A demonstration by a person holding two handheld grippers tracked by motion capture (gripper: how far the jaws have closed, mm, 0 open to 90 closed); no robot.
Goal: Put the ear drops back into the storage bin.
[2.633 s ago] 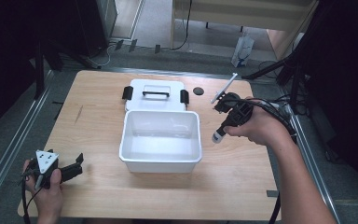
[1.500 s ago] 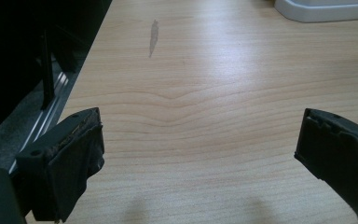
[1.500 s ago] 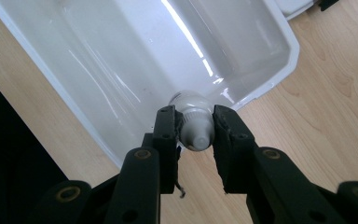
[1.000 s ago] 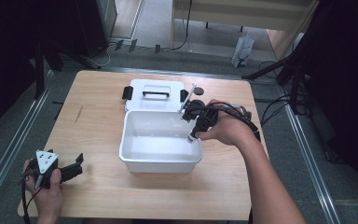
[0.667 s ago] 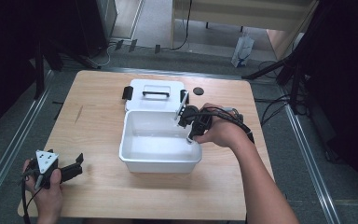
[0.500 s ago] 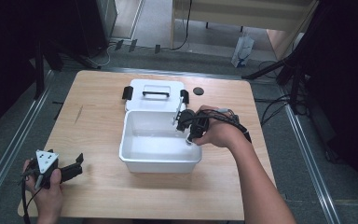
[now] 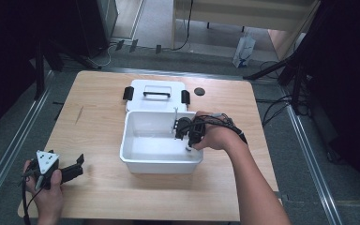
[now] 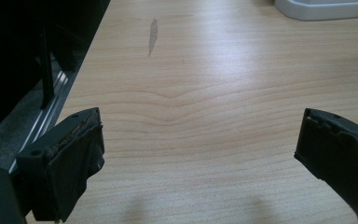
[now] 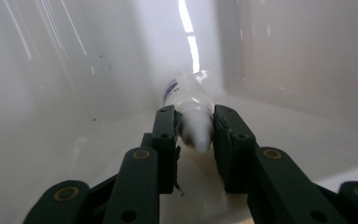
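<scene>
- While the right gripper (image 7: 187,140) dips inside the white bin (image 7: 136,161), its jaws are clamped on a white tube (image 9: 193,114) — the tube's far end points at the bin's inner corner.
- Under the tube's tip the bin floor looks bare.
- Beyond the bin, past the gripper, lies the white lid (image 7: 155,95) with its black handle.
- Left gripper (image 7: 68,171) — jaws wide apart, nothing between them, over bare table (image 8: 205,93), well apart from the bin.

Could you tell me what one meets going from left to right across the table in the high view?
Left gripper → white bin → right gripper, inside the bin, holding a white pen.
</scene>
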